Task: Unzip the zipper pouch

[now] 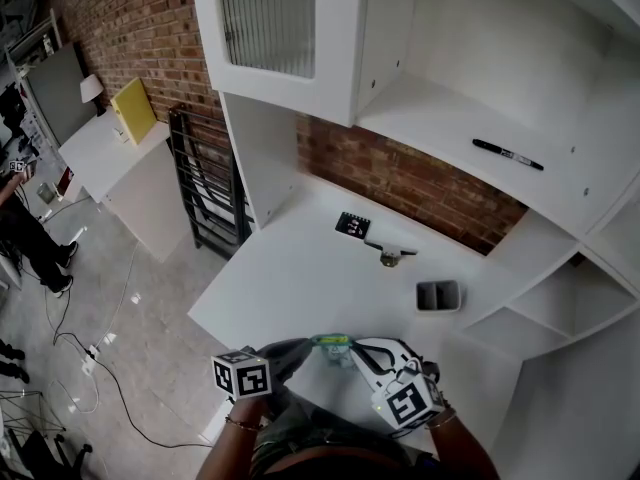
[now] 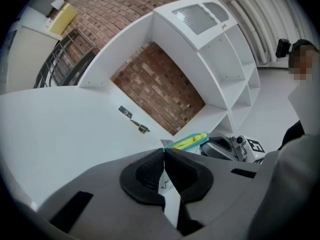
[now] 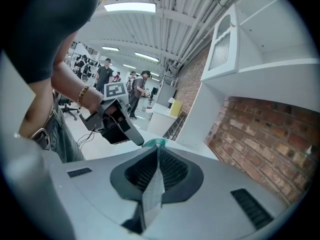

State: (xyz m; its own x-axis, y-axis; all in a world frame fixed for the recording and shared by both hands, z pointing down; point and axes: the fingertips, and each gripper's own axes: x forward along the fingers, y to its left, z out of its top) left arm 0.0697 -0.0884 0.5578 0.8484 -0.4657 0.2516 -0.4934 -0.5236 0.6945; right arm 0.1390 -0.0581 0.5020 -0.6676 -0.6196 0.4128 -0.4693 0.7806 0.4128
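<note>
Grey-padded, the left gripper (image 2: 164,154) had its fingers clamped on a thin flap of the zipper pouch (image 1: 330,344), which hung teal-edged between both grippers over the near edge of the white bench (image 1: 300,278). The right gripper (image 3: 157,151) pinched the other end, fingers together on fabric. If neither held the slider, pulling could stretch the fabric or slip a flap free.

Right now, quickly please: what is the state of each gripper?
Left gripper: closed, holding the pouch.
Right gripper: closed, holding the pouch too.
</note>
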